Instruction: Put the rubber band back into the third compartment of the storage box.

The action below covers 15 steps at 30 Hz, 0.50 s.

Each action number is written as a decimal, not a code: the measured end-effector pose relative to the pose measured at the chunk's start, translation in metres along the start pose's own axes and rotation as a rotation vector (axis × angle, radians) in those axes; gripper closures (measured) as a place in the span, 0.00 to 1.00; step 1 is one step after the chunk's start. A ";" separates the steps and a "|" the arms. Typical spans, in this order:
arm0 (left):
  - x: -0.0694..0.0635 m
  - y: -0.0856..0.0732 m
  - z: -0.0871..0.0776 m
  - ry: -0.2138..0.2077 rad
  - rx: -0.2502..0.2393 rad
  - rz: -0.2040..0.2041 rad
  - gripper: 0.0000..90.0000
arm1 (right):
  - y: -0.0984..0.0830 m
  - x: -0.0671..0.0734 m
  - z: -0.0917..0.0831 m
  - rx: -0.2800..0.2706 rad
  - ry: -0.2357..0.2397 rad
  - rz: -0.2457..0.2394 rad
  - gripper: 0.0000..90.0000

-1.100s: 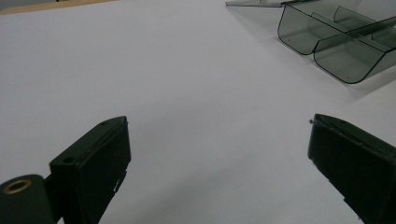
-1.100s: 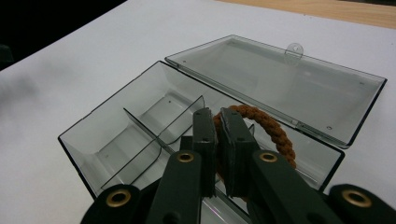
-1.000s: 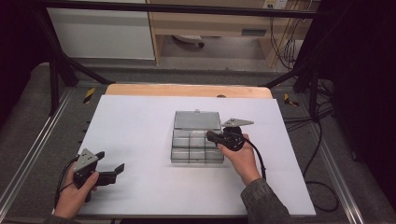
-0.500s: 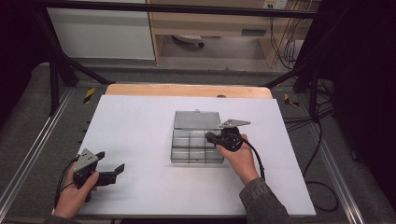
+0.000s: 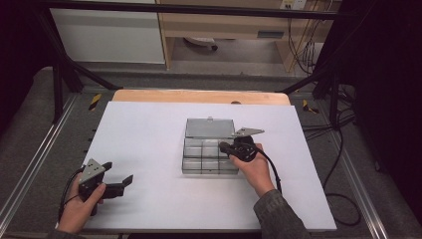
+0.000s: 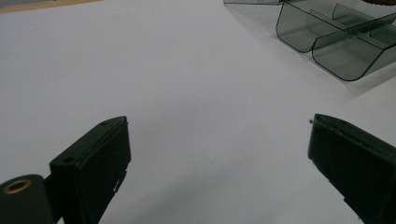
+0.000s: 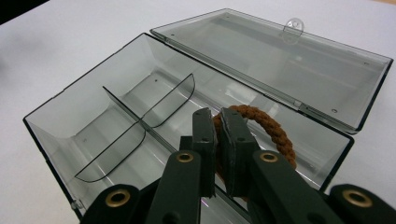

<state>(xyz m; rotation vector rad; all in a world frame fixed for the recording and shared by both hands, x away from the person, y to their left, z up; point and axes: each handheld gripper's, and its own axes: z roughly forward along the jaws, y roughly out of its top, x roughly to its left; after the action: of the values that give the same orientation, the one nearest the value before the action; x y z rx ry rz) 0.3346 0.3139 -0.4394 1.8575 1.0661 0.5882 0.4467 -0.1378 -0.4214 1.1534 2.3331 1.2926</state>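
While clamped: right gripper, hair tie

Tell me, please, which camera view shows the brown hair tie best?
The right gripper view: the brown hair tie is close, pinched between the right gripper jaws over the clear box. In the high view the hand covers it; the left gripper view catches a brown sliver at its top edge.

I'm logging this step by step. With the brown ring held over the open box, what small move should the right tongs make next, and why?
Probably lower a little and open. The right tongs are shut on the brown braided ring, which hangs inside the open clear box near its right end, lid laid back. Whether the ring touches the floor is unclear. The left tongs rest open, apart from the box.
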 end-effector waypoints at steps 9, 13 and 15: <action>0.000 0.000 0.000 -0.002 0.002 0.005 0.06 | 0.000 -0.003 0.003 0.012 -0.008 0.012 0.95; 0.000 0.000 0.000 -0.004 0.002 0.005 0.06 | 0.000 -0.007 0.003 0.013 -0.014 0.029 0.94; -0.001 0.000 0.000 -0.004 0.001 0.005 0.06 | 0.000 -0.007 0.004 0.019 -0.023 0.028 0.92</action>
<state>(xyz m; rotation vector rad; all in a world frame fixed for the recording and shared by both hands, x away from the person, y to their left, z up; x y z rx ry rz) 0.3345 0.3133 -0.4396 1.8624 1.0594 0.5872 0.4534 -0.1411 -0.4252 1.2048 2.3252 1.2621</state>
